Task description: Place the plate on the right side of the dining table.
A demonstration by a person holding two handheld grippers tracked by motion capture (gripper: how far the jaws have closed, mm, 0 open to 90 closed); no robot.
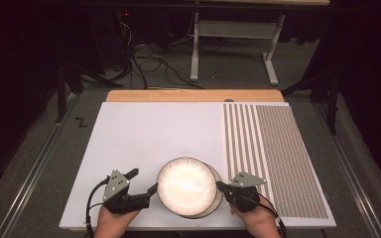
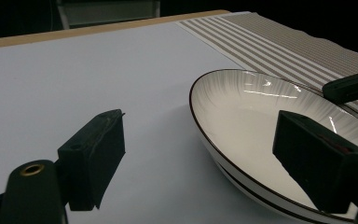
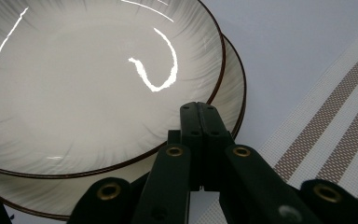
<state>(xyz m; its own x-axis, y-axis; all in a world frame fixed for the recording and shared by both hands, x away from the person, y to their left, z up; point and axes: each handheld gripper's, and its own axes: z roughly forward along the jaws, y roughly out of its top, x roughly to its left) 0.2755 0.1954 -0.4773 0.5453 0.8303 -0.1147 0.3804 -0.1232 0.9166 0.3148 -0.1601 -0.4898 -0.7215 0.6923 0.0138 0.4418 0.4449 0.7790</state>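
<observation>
1. Plates (image 1: 187, 186) (two, stacked) sit on the white sheet (image 1: 144, 134) between the grippers.
2. Left gripper (image 1: 146, 183): jaws apart, one over the rim.
3. Right gripper (image 1: 220, 185): jaws together, empty, at the rim.

The lower plate (image 3: 233, 84) lies mostly hidden under the upper plate (image 3: 93, 79), leaving a crescent of rim. Whether the shut right gripper (image 3: 199, 112) pinches that rim cannot be told. The person's hands are cut off at the worktop's (image 1: 144, 129) near edge.

Dim dark surround, overhead glare on plate (image 1: 186, 184), soft focus
</observation>
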